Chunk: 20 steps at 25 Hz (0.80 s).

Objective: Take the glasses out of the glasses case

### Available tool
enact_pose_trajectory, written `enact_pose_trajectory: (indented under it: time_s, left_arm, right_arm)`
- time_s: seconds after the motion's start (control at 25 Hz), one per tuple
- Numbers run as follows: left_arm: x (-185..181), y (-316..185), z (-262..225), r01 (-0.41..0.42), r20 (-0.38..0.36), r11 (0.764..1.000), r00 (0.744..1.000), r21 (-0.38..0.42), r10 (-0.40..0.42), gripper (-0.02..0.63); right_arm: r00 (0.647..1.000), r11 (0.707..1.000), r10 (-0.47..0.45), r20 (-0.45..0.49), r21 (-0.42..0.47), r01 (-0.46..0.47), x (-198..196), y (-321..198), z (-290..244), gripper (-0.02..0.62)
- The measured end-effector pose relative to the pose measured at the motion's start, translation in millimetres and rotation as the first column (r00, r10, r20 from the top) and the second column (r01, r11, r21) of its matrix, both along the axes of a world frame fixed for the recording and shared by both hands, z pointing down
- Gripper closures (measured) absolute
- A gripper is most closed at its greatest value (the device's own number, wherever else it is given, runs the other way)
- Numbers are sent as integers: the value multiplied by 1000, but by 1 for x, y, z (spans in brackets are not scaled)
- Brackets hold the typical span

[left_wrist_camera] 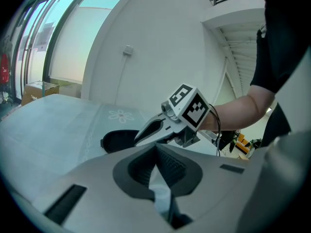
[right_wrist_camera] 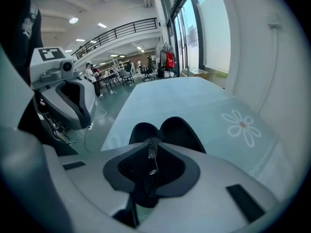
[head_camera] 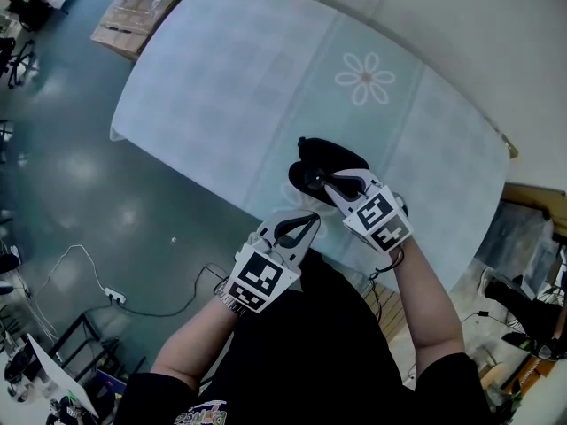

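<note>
Right tongs (right_wrist_camera: 151, 142) pinch the glasses (right_wrist_camera: 153, 160) by the open black case (right_wrist_camera: 181, 130); left tongs (left_wrist_camera: 157, 148) closed, empty

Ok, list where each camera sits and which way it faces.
Head view: on the person's head, looking down at the pale flower-print tablecloth; forearms, left claw and right claw show.
Left gripper view: rides the left claw, facing the right claw and open black glasses case.
Right gripper view: rides the right claw, which pinches thin dark-framed glasses, facing the case; left claw at left.
All show the case.

Left tongs (left_wrist_camera: 156, 150) closed; right tongs (left_wrist_camera: 140, 138) at black case (left_wrist_camera: 115, 141).
</note>
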State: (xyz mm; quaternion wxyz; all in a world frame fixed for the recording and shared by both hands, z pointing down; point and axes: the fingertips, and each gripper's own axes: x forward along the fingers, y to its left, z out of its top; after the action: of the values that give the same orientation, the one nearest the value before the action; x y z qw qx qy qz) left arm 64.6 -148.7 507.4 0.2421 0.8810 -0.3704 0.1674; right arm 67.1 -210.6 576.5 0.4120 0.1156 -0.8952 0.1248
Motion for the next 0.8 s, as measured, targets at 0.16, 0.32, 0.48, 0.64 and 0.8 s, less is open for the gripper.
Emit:
enact_pose_trajectory:
  time_s: [0.16,0.32,0.48,0.64,0.8]
  left_arm:
    - [0,2,3,-1,1,1000,1000,-11,1,577]
    - [-3,7,4,9,-4,1000,1000,-22,-9,577]
    - [-6,10,6,19,-4,999,1000,-27,-20,577]
    - [-13,11,7,32,-4,999,999,-32,-32,577]
    - [-18,13,7,42,-6,998,999,-35,-42,577]
  right_arm:
    - [993,996,-76,-85,37,80,0,-1,17,520]
    - [980,989,-138,-146,37,145,-3,3,27,518]
    - [967,984,-167,-194,27,176,-2,3,37,518]
    - [958,983,-176,-226,17,185,-1,1,43,520]
    - [958,983,-182,-223,-21,182,-1,2,45,537]
